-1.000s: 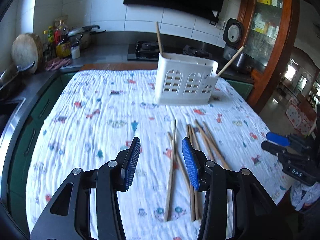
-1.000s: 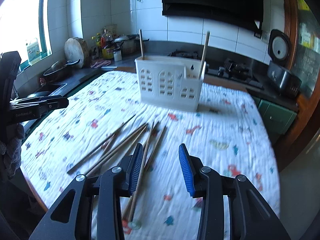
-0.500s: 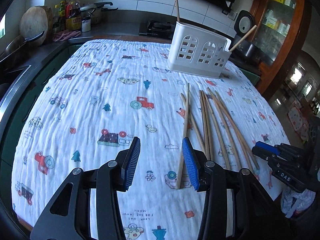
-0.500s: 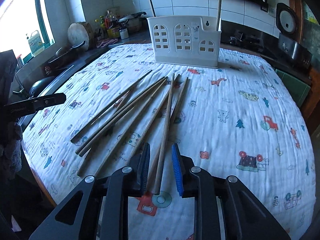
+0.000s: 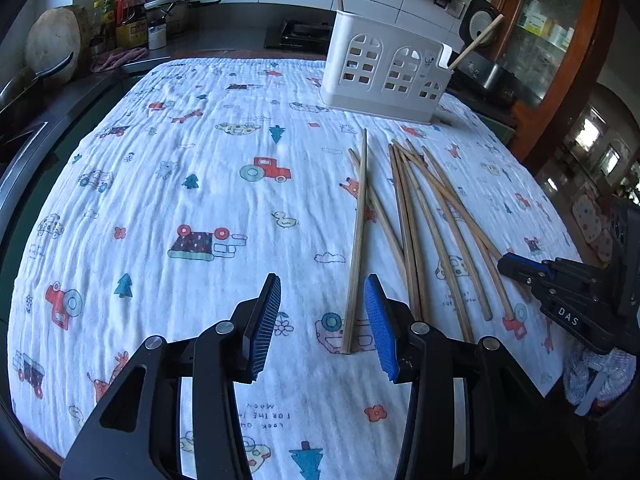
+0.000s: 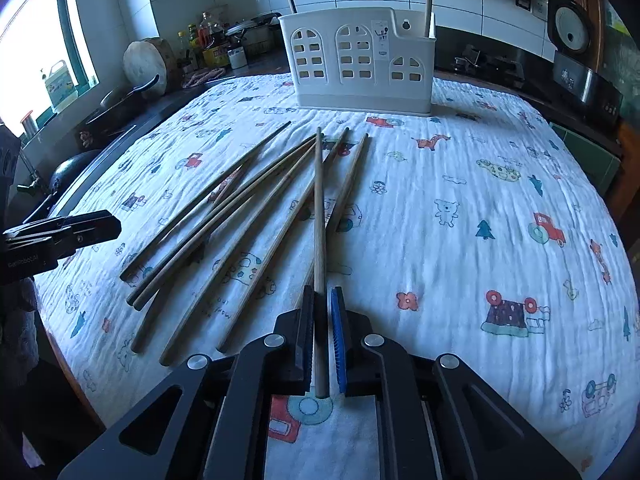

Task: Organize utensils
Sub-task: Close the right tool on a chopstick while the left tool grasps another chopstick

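Several wooden chopsticks [image 5: 416, 208] lie fanned on the printed cloth, also in the right wrist view [image 6: 248, 216]. A white slotted utensil holder [image 5: 384, 72] stands at the far side with two chopsticks upright in it; it also shows in the right wrist view [image 6: 360, 68]. My right gripper [image 6: 322, 312] is nearly closed around the near end of one chopstick [image 6: 319, 216], which still lies along the cloth. My left gripper [image 5: 322, 308] is open and empty, with the end of a chopstick [image 5: 356, 248] just inside its right finger. The right gripper shows at the right edge [image 5: 560, 288].
The table is covered by a white cloth with cartoon prints [image 5: 180, 184]. A counter with bottles, a pot and a round board [image 5: 56, 40] runs along the left. A rice cooker [image 6: 572, 36] and a wooden cabinet [image 5: 560, 40] are at the right.
Both grippers have dropped lower and closer to the chopsticks. The right gripper has narrowed from wide open to closing around one chopstick. The left gripper stays open.
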`<move>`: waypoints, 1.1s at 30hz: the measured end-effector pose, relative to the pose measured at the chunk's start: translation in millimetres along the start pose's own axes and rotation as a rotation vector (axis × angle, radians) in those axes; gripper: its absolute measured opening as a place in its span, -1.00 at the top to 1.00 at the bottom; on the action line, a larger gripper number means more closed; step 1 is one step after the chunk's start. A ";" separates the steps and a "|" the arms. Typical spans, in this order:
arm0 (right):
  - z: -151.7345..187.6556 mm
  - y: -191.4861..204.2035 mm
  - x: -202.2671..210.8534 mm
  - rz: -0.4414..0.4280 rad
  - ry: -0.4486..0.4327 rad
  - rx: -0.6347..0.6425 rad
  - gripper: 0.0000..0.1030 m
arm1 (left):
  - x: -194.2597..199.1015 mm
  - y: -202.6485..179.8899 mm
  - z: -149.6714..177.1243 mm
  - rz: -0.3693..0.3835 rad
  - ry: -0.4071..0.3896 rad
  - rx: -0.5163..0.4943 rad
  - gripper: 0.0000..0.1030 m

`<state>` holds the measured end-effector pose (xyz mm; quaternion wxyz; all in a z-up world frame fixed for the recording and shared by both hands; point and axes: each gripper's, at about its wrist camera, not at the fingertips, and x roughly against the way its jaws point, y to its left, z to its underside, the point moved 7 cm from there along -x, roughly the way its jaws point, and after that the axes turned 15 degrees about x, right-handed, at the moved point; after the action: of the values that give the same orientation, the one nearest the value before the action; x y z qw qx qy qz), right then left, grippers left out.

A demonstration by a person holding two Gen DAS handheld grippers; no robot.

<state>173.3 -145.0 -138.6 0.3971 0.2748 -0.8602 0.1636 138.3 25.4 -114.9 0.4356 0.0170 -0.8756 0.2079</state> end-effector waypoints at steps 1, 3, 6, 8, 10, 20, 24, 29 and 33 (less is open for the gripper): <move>0.5 -0.5 0.1 0.001 0.000 -0.004 0.84 | -1.1 -1.1 1.0 0.002 0.004 -0.002 0.15; 1.2 -1.1 -0.6 0.000 0.002 -0.002 0.84 | -3.7 -3.3 2.9 0.008 0.011 -0.006 0.15; 3.0 -0.8 -3.4 0.000 0.009 0.000 0.84 | -8.2 -8.0 6.4 0.013 0.021 -0.019 0.18; 3.3 -1.3 -4.4 -0.001 0.007 -0.001 0.84 | -11.7 -11.3 8.4 0.016 0.026 -0.031 0.26; 3.0 -1.5 -4.7 0.000 0.005 -0.001 0.84 | -17.1 -13.9 9.9 0.014 0.035 -0.040 0.40; 3.1 -0.2 -4.4 0.012 -0.003 0.016 0.84 | -37.5 -23.0 9.3 -0.024 0.035 -0.090 0.63; 2.9 -0.5 -4.6 0.010 -0.006 0.016 0.84 | -39.9 -26.1 10.0 -0.042 0.024 -0.114 0.70; 2.7 -0.5 -4.5 0.010 -0.007 0.015 0.84 | -39.5 -25.4 8.4 -0.058 0.019 -0.108 0.86; 1.6 0.0 -2.3 0.011 -0.012 0.013 0.86 | -34.2 -24.1 5.4 -0.042 0.017 -0.080 0.88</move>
<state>173.6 -145.0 -141.4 0.3895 0.2737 -0.8629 0.1697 160.5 -3.9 -135.6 0.4474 0.0160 -0.8791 0.1636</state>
